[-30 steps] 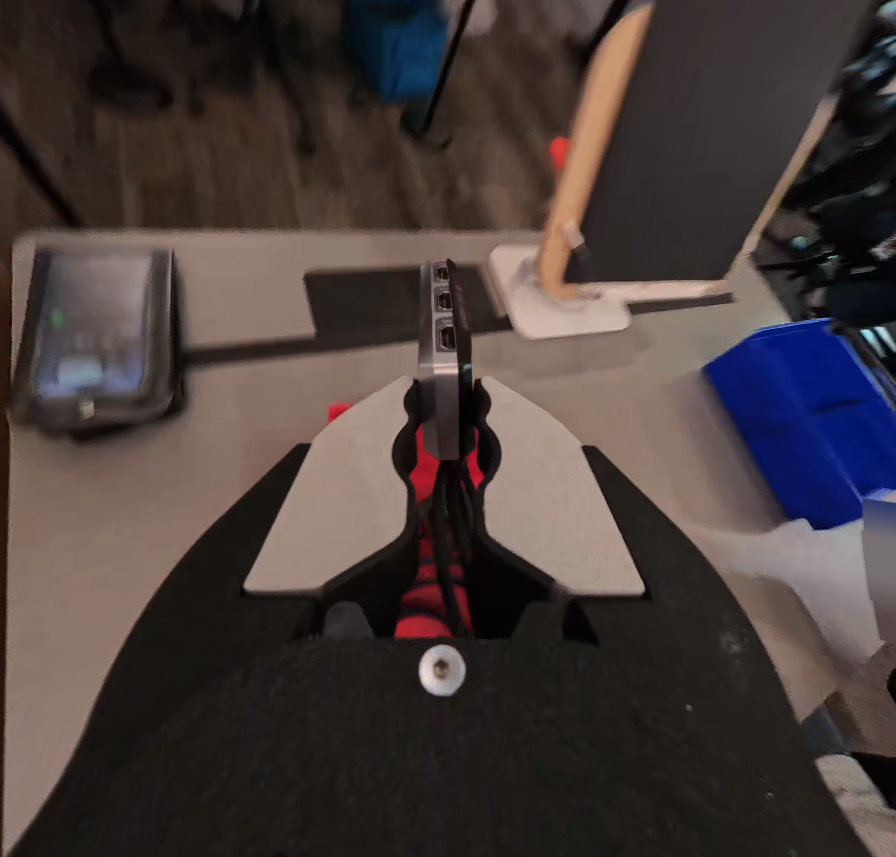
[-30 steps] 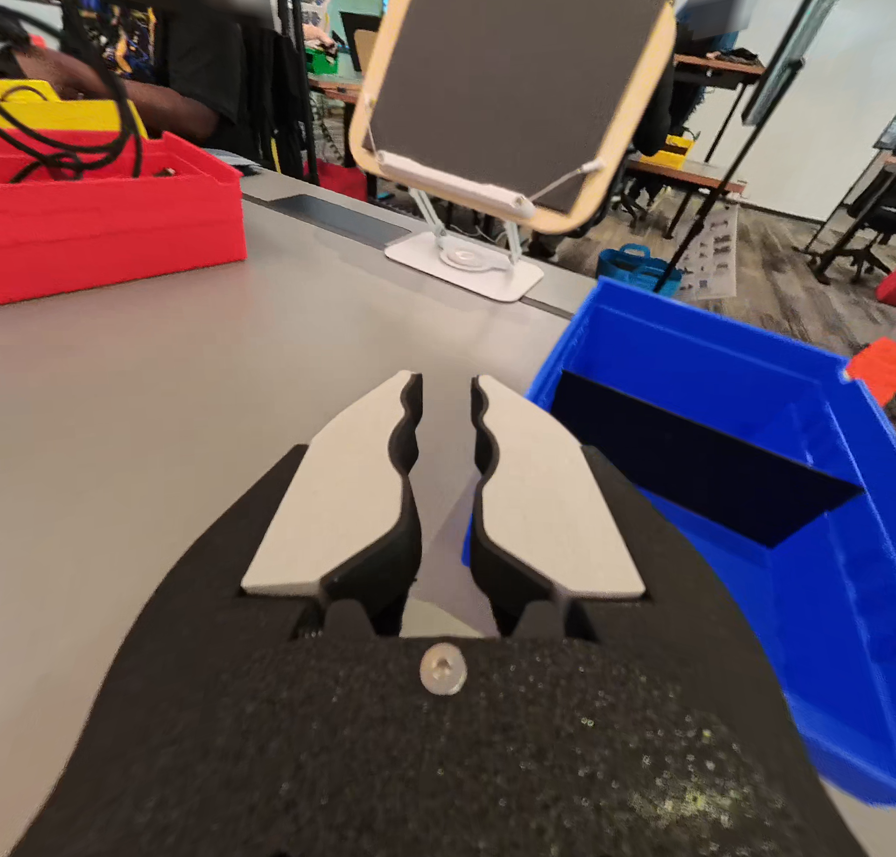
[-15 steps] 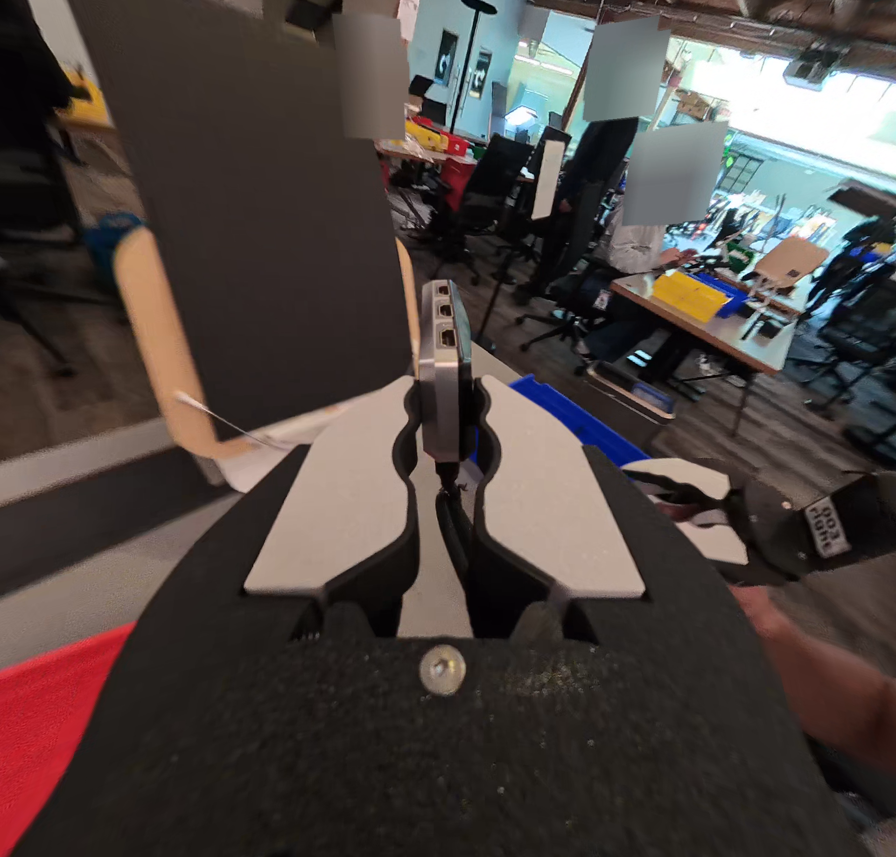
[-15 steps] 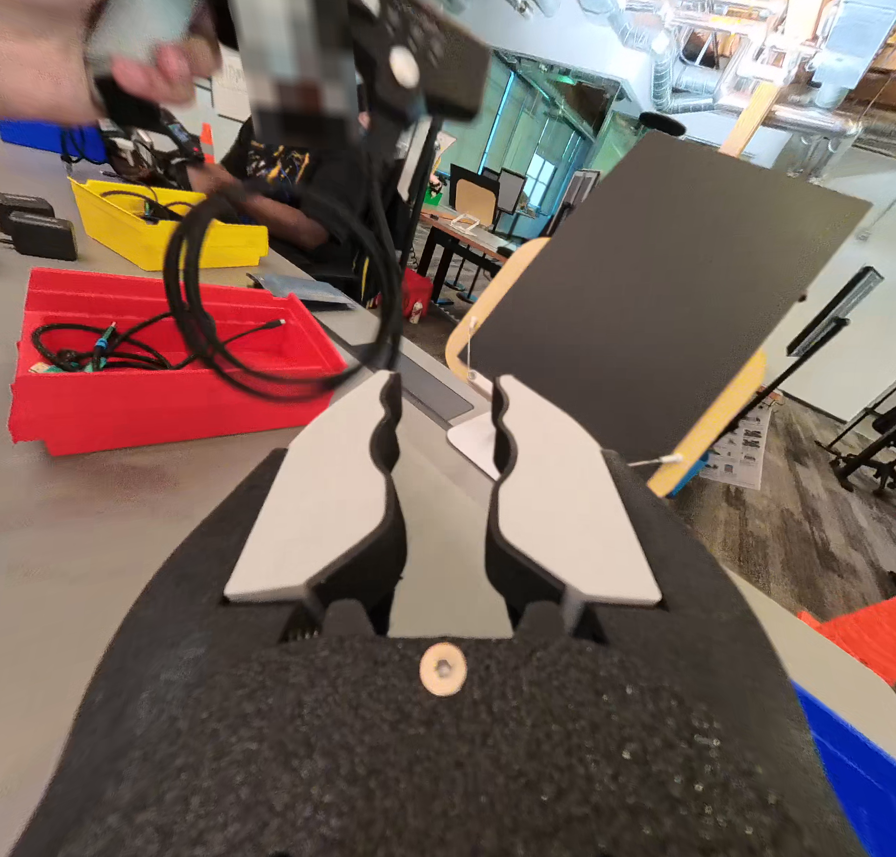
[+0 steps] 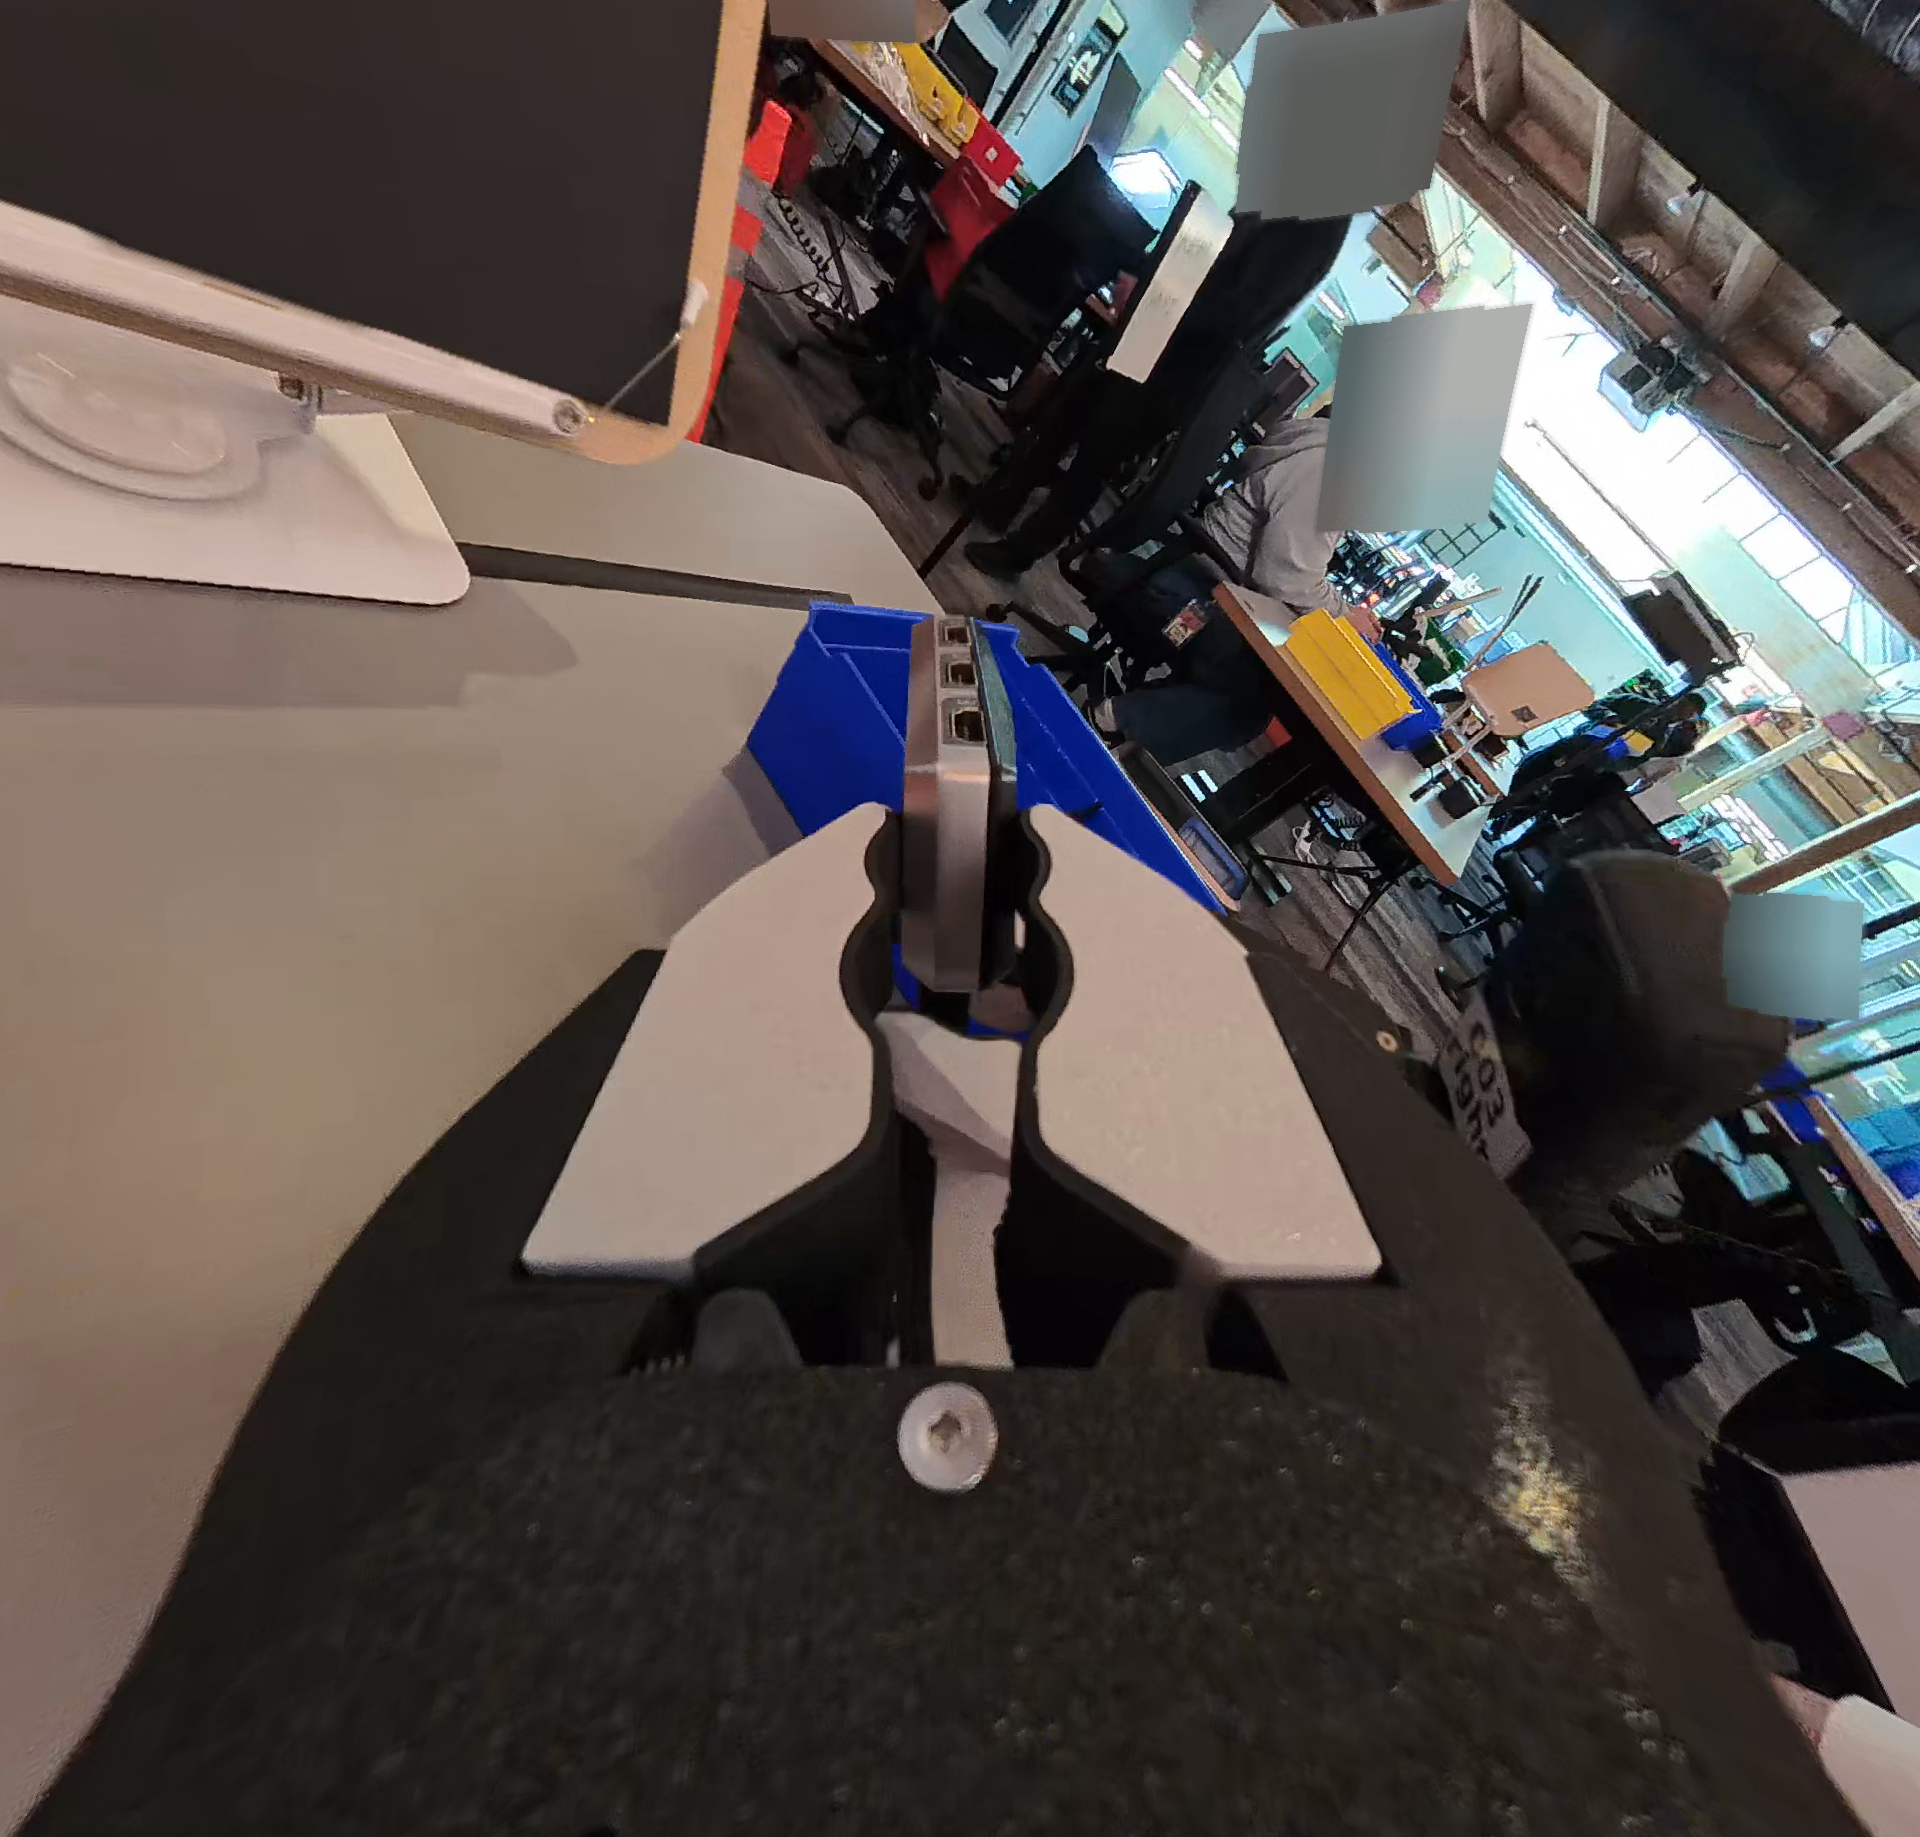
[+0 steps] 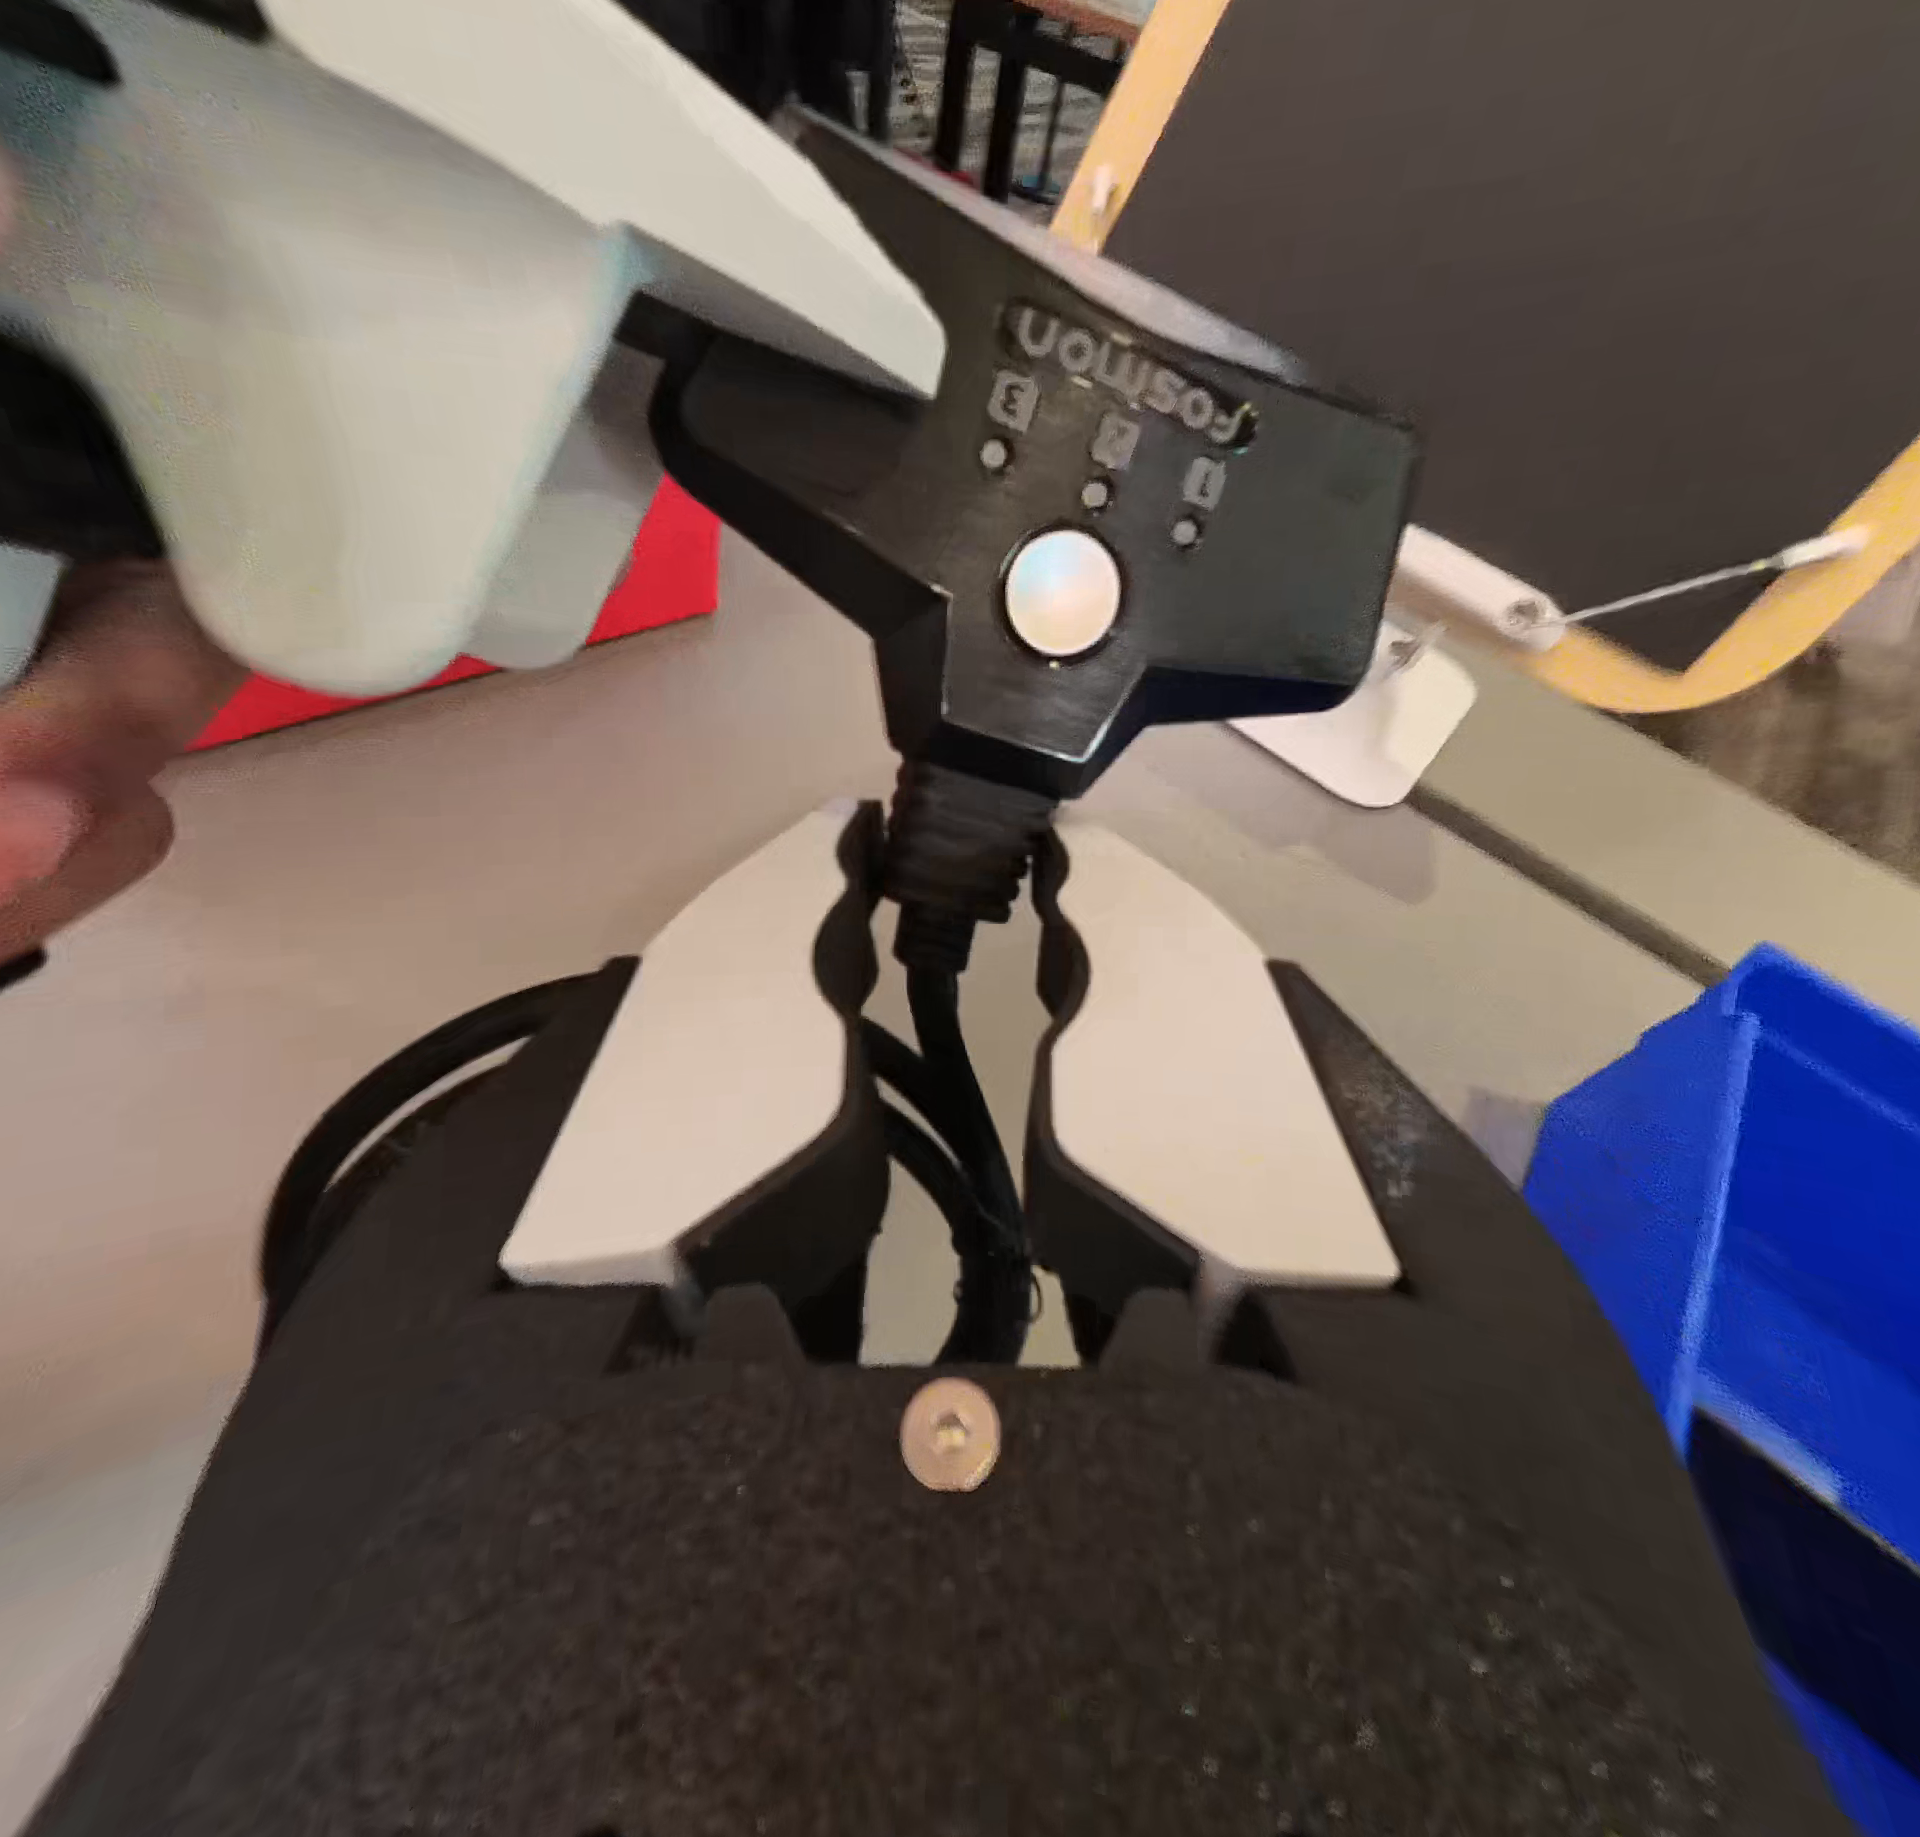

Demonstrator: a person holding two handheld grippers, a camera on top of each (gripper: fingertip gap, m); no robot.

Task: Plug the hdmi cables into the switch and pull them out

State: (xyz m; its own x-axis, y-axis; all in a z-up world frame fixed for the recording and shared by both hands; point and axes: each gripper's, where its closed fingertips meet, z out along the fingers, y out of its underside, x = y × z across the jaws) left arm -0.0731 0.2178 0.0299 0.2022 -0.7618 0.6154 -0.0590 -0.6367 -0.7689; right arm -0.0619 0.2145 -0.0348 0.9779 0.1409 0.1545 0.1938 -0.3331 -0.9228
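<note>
the left gripper [image 5: 954,914] pinches the switch [image 6: 1132,540] edge-on between its fingertips, held up clear of the grey table [image 5: 312,852]; in the left wrist view three empty ports face up along the switch's narrow edge, so no hdmi cable is plugged in yet. in the right wrist view the right gripper [image 6: 954,857] has its jaws closed around the ribbed strain relief where the switch's own black lead [image 6: 951,1060] leaves the body, though whether they press it firmly i cannot tell

the switch looks like a small, rigid, light box with a brushed metal face, probably a bit slippery, so the flat faces are the safest place to clamp. the lead is soft and springy and will tug the box sideways if left hanging. the ribbed collar is a fair hold for steadying, but pulling hard there would likely strain the joint. a blue bin [image 6: 1766,1216] sits to the right, a red tray [image 6: 468,686] behind
</note>
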